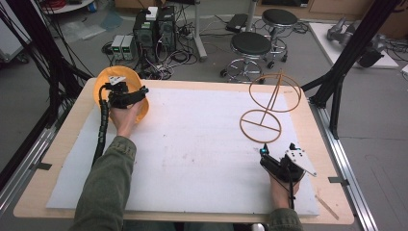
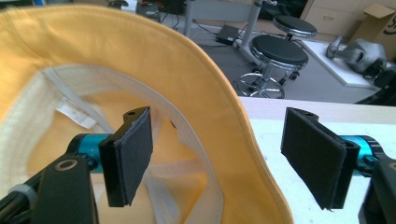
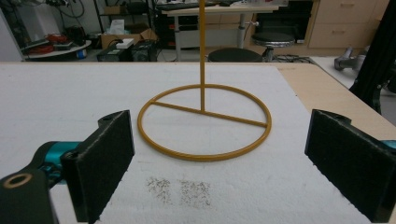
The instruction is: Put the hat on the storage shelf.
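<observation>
A yellow hat (image 1: 108,77) lies upside down at the table's far left corner. My left gripper (image 1: 143,92) is over its near-right side, open. In the left gripper view the hat's brim (image 2: 224,116) runs between the two pads of my left gripper (image 2: 217,140): one pad is inside the hat, the other outside over the mat. A thin golden wire stand (image 1: 269,103) with a round base, a post and an upper ring stands at the right. My right gripper (image 1: 264,153) rests just in front of it, open, its jaws empty and facing the stand's base ring (image 3: 205,157).
A white foam mat (image 1: 192,144) covers most of the wooden table (image 1: 320,139). Black frame struts (image 1: 337,82) rise at the right edge, and cables hang at the far left. Two stools (image 1: 250,45) and computer cases (image 1: 154,29) stand on the floor beyond.
</observation>
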The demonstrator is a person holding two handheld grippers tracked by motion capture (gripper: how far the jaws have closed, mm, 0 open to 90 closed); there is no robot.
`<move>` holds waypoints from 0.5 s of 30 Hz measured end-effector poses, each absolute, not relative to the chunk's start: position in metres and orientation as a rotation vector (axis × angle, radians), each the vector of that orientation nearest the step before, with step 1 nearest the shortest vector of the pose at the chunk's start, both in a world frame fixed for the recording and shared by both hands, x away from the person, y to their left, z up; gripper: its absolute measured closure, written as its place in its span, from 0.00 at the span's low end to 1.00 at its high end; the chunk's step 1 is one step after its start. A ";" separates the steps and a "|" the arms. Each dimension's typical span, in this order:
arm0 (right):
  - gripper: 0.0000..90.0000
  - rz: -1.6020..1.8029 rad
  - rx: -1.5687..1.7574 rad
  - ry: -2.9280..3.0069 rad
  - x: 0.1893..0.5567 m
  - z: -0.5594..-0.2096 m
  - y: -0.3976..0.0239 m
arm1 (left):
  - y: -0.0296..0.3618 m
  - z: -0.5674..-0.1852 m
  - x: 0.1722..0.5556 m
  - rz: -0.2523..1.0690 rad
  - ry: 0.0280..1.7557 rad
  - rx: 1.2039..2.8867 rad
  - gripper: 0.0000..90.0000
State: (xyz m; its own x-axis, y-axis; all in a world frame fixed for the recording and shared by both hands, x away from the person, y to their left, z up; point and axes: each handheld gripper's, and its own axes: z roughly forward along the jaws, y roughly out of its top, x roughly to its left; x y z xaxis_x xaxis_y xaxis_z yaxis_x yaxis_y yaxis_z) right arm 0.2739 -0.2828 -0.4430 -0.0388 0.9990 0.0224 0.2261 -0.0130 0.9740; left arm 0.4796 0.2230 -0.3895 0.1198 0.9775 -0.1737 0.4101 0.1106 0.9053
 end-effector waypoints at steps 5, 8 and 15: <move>0.08 1.114 1.351 1.407 0.274 -0.443 -0.282 | 0.219 -0.399 0.484 0.738 1.465 1.491 0.29; 0.08 1.100 1.324 1.422 0.273 -0.443 -0.279 | 0.215 -0.400 0.484 0.748 1.458 1.495 0.33; 0.08 1.107 1.342 1.419 0.274 -0.443 -0.280 | 0.216 -0.400 0.484 0.687 1.443 1.479 0.61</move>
State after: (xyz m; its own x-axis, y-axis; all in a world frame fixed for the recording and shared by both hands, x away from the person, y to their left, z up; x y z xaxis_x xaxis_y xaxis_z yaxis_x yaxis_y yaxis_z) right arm 0.2738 -0.2796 -0.4429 -0.0442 0.9989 -0.0151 0.2282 0.0248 0.9733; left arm 0.4841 0.2157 -0.3996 0.1541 0.9660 -0.2075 0.4475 0.1190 0.8863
